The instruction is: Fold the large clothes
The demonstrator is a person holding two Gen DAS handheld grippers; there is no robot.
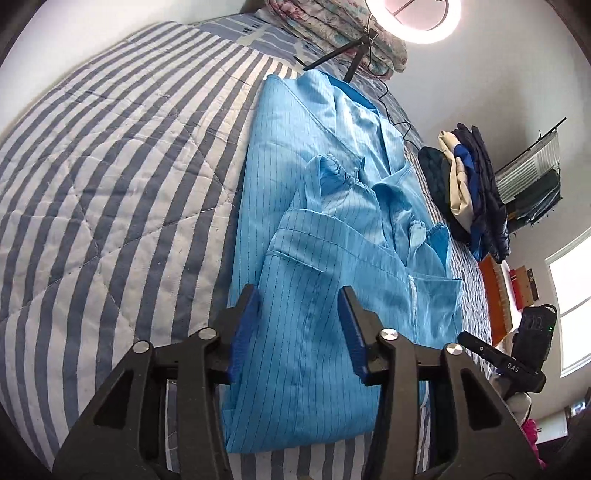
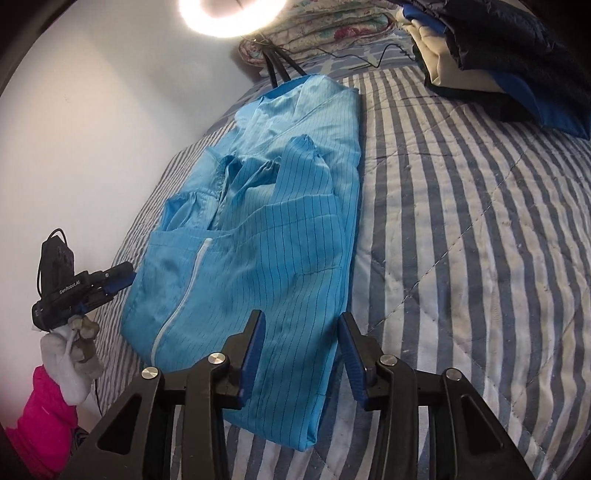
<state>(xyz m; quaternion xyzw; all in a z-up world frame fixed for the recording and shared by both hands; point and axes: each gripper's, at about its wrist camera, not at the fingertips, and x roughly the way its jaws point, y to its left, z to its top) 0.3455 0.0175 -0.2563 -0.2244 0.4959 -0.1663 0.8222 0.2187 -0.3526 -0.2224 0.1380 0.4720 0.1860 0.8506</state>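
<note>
**A:** How far along am I with the blue coverall [image 1: 332, 229]?

**B:** Partway, I judge. It lies lengthwise on the striped quilt [image 1: 110, 166] of the bed, its sides already turned in to make a long narrow strip, with the elastic-cuffed sleeves [image 1: 332, 166] laid across the middle. The white zipper [image 2: 184, 291] shows on the side nearer the wall. What is left, I think, is folding the strip end over end into a compact bundle.

**A:** And my grippers?

**B:** The left gripper [image 1: 297, 325] hovers over the near end with its jaws spread, holding nothing. The right gripper [image 2: 301, 350] is the same: jaws apart above the near hem, cloth under them but not pinched.

**A:** Anything in my way?

**B:** The ring light [image 1: 421, 18] stands at the far end, its tripod legs [image 1: 332, 55] just beside the collar, with a cable [image 1: 395, 114] trailing along the garment's edge. A pile of dark and cream clothes [image 1: 472, 192] sits near on the bed, apart from the coverall. Flowered bedding [image 2: 332, 33] lies folded past the light.
</note>
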